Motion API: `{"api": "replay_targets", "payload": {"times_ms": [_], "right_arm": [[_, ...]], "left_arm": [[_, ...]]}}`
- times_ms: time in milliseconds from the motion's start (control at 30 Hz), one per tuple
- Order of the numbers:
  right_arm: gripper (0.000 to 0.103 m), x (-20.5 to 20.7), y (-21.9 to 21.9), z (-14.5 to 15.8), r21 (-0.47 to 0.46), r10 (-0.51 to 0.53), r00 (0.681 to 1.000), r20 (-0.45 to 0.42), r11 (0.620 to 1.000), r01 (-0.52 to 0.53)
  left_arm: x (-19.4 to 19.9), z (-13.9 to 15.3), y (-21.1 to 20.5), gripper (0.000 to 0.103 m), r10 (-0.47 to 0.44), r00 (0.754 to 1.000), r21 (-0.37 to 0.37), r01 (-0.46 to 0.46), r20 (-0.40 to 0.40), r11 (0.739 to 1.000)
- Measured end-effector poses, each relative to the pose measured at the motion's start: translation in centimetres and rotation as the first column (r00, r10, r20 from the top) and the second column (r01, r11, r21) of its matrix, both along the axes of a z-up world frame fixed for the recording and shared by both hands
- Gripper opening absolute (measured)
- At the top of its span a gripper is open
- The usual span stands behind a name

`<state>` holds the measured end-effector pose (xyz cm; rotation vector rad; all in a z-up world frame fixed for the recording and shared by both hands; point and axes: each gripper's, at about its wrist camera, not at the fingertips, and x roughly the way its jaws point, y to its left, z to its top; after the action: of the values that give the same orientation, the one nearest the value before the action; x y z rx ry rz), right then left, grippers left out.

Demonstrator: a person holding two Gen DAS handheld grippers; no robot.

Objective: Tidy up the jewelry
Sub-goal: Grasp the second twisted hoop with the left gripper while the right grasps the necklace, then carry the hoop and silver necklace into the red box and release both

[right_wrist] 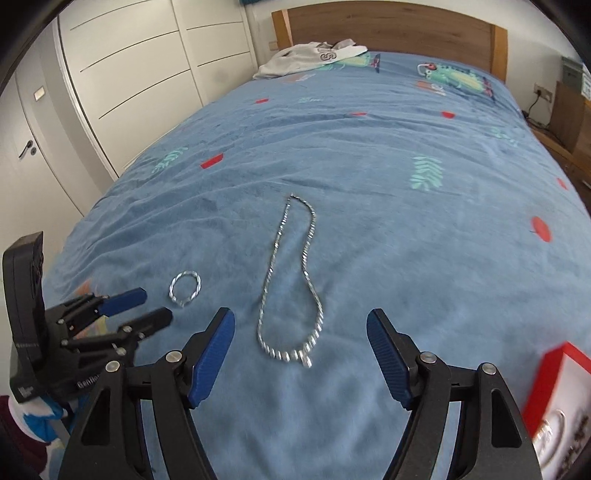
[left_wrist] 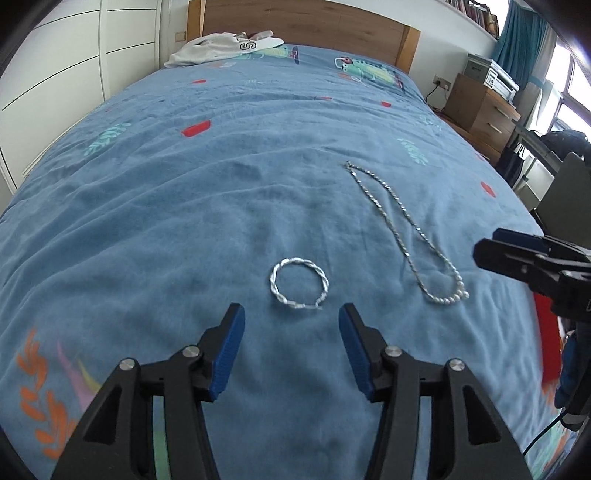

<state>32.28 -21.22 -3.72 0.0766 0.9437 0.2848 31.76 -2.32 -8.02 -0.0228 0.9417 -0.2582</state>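
A blue patterned bedspread [left_wrist: 184, 206] covers a bed with a wooden headboard [left_wrist: 295, 18]; one white garment [left_wrist: 221, 46] lies near its far left corner. Two pieces of jewelry rest toward the near edge: one twisted silver bracelet [left_wrist: 299, 283] and, to its right and apart from it, one long silver necklace [left_wrist: 402, 229]. One red-rimmed box [right_wrist: 557, 398] sits at the near right edge. The left gripper [left_wrist: 291, 317] tilts down just short of the bracelet, jaws spread wide, empty. The right gripper [right_wrist: 301, 325] tilts down over the necklace's near loop, jaws wide, gripping nothing.
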Motion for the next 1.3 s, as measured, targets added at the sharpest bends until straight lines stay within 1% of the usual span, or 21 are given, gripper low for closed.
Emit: {"api": "replay_targets", "payload": {"times_ms": [33,100,233,333,367,400,433,467,500,567,600,633,667,733,800,1000,1100,1300], "right_arm": [[0.073,0.9,0.4,-0.6,0.008,0.006,1.0,-0.012,1.0,-0.006],[0.073,2.4,1.2,-1.6,-0.006,0.024,0.999,-0.03,1.0,-0.025],[0.073,4.3,2.6,-3.7,0.002,0.063,0.996,-0.069,0.998,-0.063],[0.073,5.2,3.0,-5.0,-0.011,0.064,0.995,-0.081,0.998,-0.065],[0.071,5.4,3.1,-5.3,-0.012,0.061,0.995,-0.081,0.998,-0.062],[0.062,5.3,3.1,-5.4,-0.017,0.06,0.995,-0.077,0.998,-0.062],[0.057,5.3,3.1,-5.5,-0.032,0.059,0.996,-0.074,0.998,-0.062],[0.047,5.2,3.1,-5.6,-0.047,0.058,0.996,-0.07,0.997,-0.062],[0.041,5.2,2.9,-5.6,-0.049,0.058,0.996,-0.068,0.997,-0.062],[0.014,4.9,2.3,-5.7,-0.034,0.056,0.996,-0.073,0.998,-0.059],[0.009,4.9,2.1,-5.7,-0.025,0.057,0.995,-0.076,0.998,-0.059],[0.007,4.6,1.9,-5.7,-0.013,0.058,0.995,-0.078,0.998,-0.059],[0.005,4.2,1.6,-5.7,-0.004,0.057,0.995,-0.079,0.998,-0.057],[0.005,3.5,1.1,-5.6,0.016,0.049,0.996,-0.077,0.999,-0.048],[0.005,2.5,0.5,-5.4,0.058,0.034,0.997,-0.071,0.998,-0.03],[0.005,-1.4,-1.5,-3.5,0.136,-0.009,0.999,-0.042,0.991,0.014],[0.005,-3.7,-2.1,-1.8,0.158,-0.028,0.999,-0.019,0.987,0.031],[0.005,-8.7,-2.9,2.9,0.19,-0.065,0.997,0.052,0.98,0.054]], "left_arm": [[0.5,-0.3,-0.1,0.051,0.002,1.0,0.003,-0.002,-0.001,1.0],[1.4,-1.0,-0.1,0.051,0.0,1.0,0.004,0.0,-0.006,1.0],[2.4,-1.7,-0.7,0.051,-0.01,1.0,0.016,0.01,-0.001,1.0],[2.8,-1.9,-1.1,0.051,-0.016,1.0,0.033,0.015,0.009,0.999],[2.9,-2.0,-1.3,0.051,-0.015,1.0,0.039,0.014,0.014,0.999],[2.9,-2.1,-1.4,0.051,-0.014,1.0,0.043,0.013,0.019,0.999],[2.8,-2.1,-1.4,0.051,-0.013,1.0,0.045,0.012,0.023,0.999],[2.7,-2.2,-1.5,0.051,-0.012,0.999,0.047,0.011,0.029,0.999],[2.6,-2.2,-1.5,0.05,-0.012,0.999,0.047,0.011,0.031,0.999],[2.4,-2.2,-1.4,0.048,-0.009,0.999,0.048,0.008,0.037,0.999],[2.3,-2.1,-1.4,0.043,-0.008,0.999,0.047,0.007,0.037,0.999],[2.1,-2.1,-1.3,0.037,-0.007,0.999,0.046,0.005,0.037,0.999],[2.0,-2.0,-1.1,0.037,-0.005,0.999,0.043,0.003,0.035,0.999],[1.6,-1.9,-0.8,0.037,-0.001,1.0,0.032,0.0,0.026,0.999],[0.9,-1.7,-0.6,0.037,0.002,1.0,0.029,-0.003,0.023,1.0],[-1.9,-0.4,-0.3,0.037,0.002,1.0,0.018,-0.002,0.022,1.0],[-3.7,1.1,-0.3,0.037,-0.007,0.999,0.014,0.007,0.038,1.0],[-7.4,5.0,-0.5,0.037,-0.036,0.996,-0.007,0.037,0.079,0.999]]}}
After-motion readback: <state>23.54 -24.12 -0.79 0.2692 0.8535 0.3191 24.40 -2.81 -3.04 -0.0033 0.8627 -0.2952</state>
